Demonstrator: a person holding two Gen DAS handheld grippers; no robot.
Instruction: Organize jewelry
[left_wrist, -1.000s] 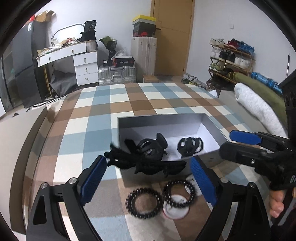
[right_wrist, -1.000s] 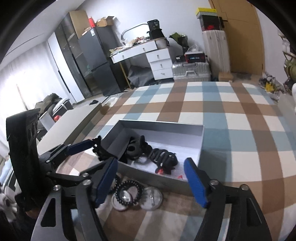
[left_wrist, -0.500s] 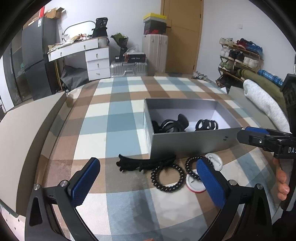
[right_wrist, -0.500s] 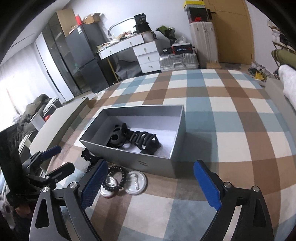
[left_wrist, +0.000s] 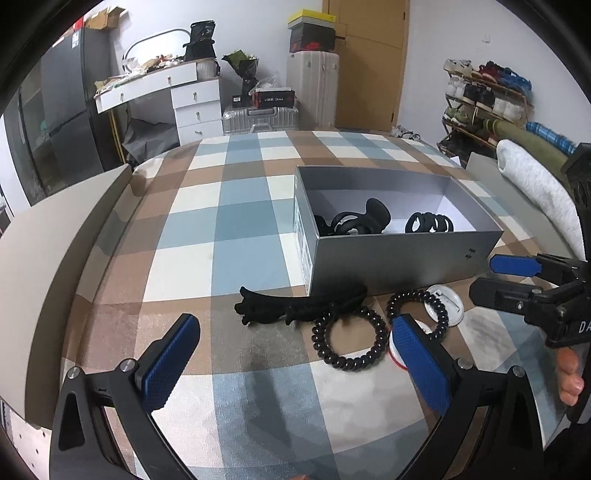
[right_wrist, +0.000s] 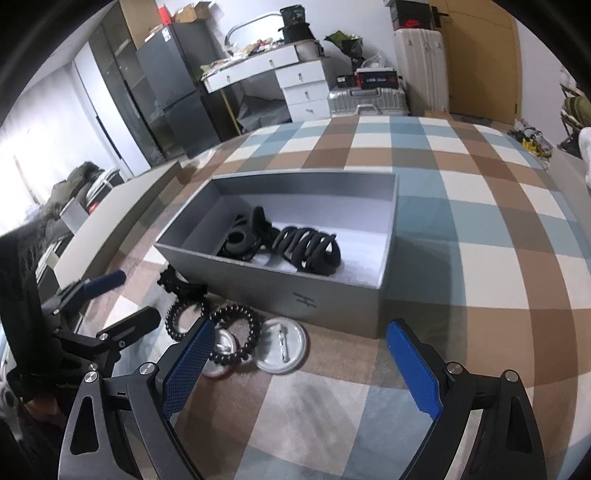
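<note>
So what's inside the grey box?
Inside the grey box lie black hair things: a ribbed claw clip and, beside it, a pile of dark clips or ties. The near wall hides the bottom of the pile, so I cannot count them.

The right gripper (right_wrist: 299, 363) stands wide apart with nothing between its blue pads. Ahead of it lies the grey box (right_wrist: 291, 291); two white discs (right_wrist: 282, 345) and black spiral hair ties (right_wrist: 236, 338) lie by its left pad.
</note>
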